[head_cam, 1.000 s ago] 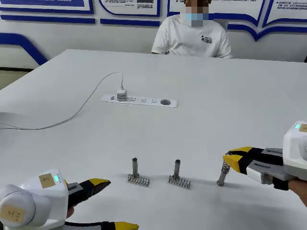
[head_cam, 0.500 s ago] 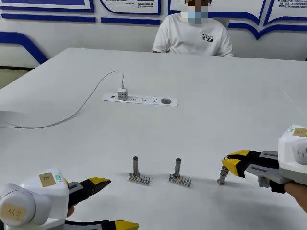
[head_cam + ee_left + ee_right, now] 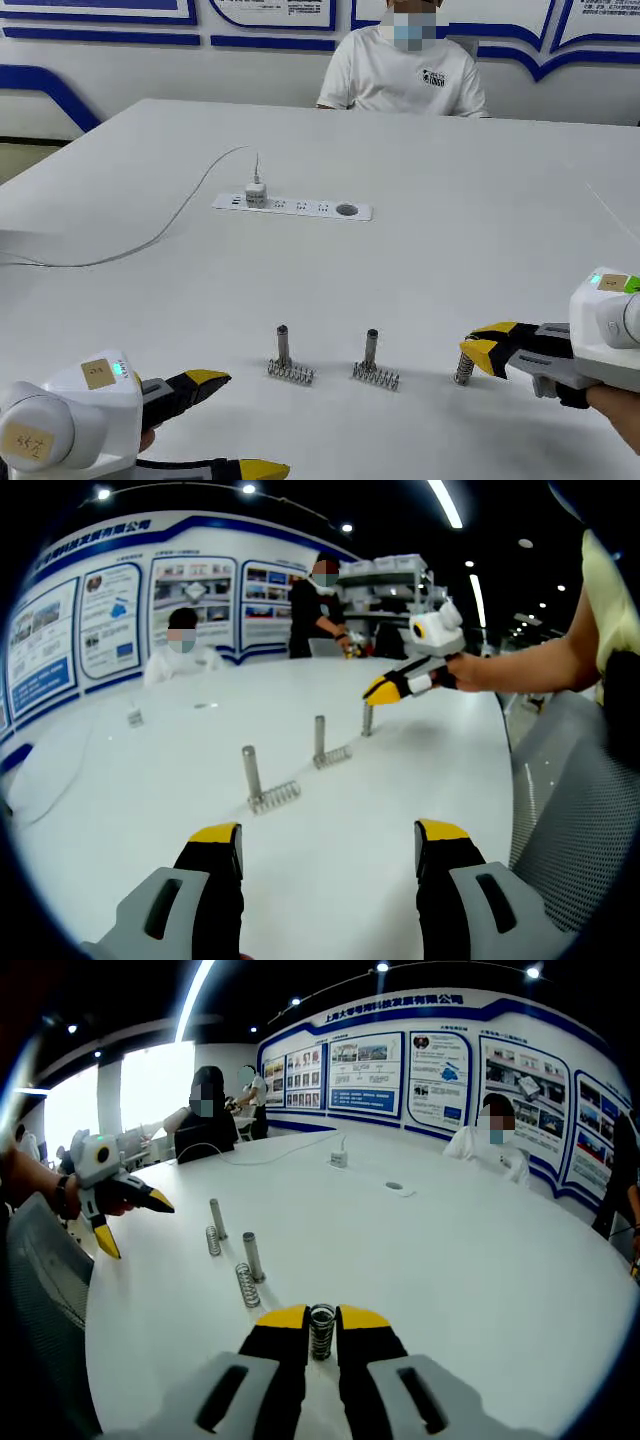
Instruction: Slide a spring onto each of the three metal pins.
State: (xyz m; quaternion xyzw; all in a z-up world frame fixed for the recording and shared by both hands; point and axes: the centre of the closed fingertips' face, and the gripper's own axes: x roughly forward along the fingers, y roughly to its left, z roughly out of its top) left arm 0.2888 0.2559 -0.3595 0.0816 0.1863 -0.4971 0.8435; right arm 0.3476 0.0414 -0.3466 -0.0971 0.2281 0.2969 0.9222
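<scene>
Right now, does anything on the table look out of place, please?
Nothing looks damaged. The left spring and middle spring lie flat beside their upright pins; the right gripper is shut on the third spring.

I see a matt white tabletop (image 3: 450, 230). The left gripper (image 3: 328, 835) has a white body, grey-and-black jaws, yellow tips and a small green light; the right gripper (image 3: 322, 1320) wears the same colours. Each short round metal pin (image 3: 283, 343) is dull grey, each coiled wire spring (image 3: 290, 373) brighter silver. The flat power strip (image 3: 300, 208) and its thin cable (image 3: 165, 232) are white. The back wall (image 3: 120, 70) is white with blue bands. The seated person's T-shirt (image 3: 390, 75) is white with a small dark chest mark.
</scene>
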